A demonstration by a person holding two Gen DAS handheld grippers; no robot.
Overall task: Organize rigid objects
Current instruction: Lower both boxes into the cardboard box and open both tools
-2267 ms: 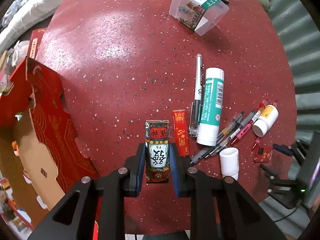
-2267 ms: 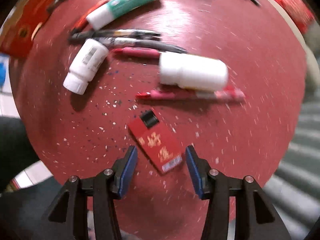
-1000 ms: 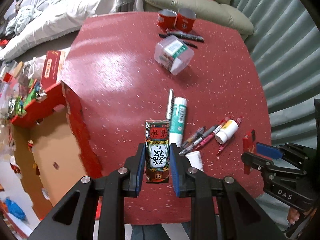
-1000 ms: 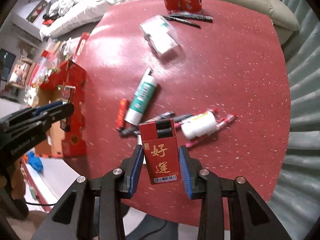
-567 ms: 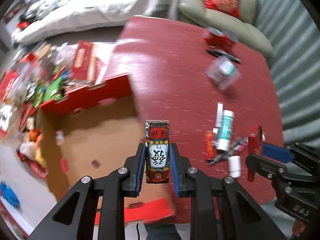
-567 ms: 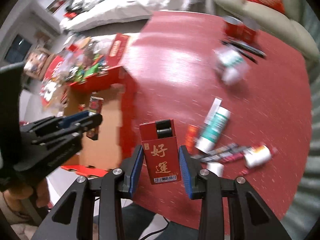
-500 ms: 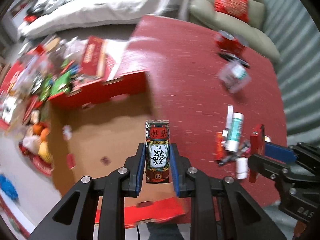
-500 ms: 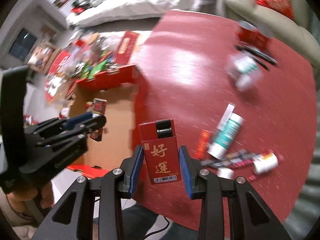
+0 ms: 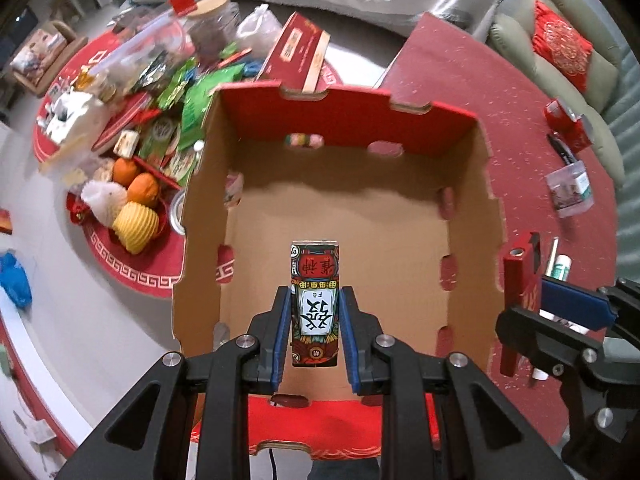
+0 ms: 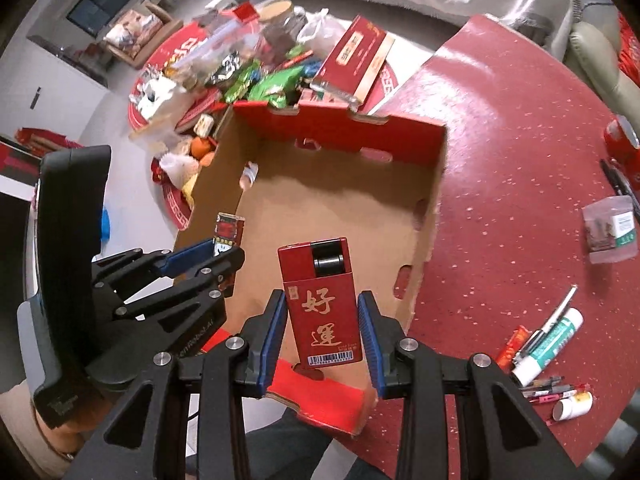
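Both hands had swung off the table (image 9: 460,64) over the box (image 9: 340,208). Left gripper (image 9: 315,332) clamped card pack (image 9: 315,300), right gripper (image 10: 322,334) clamped red pack (image 10: 320,300); both light, stiff, gripped on flat sides.

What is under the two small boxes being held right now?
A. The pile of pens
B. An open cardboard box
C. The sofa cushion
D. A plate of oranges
B: both the left tool with its patterned box and the right tool with its red box hang over the open cardboard box; the pens lie off on the table.
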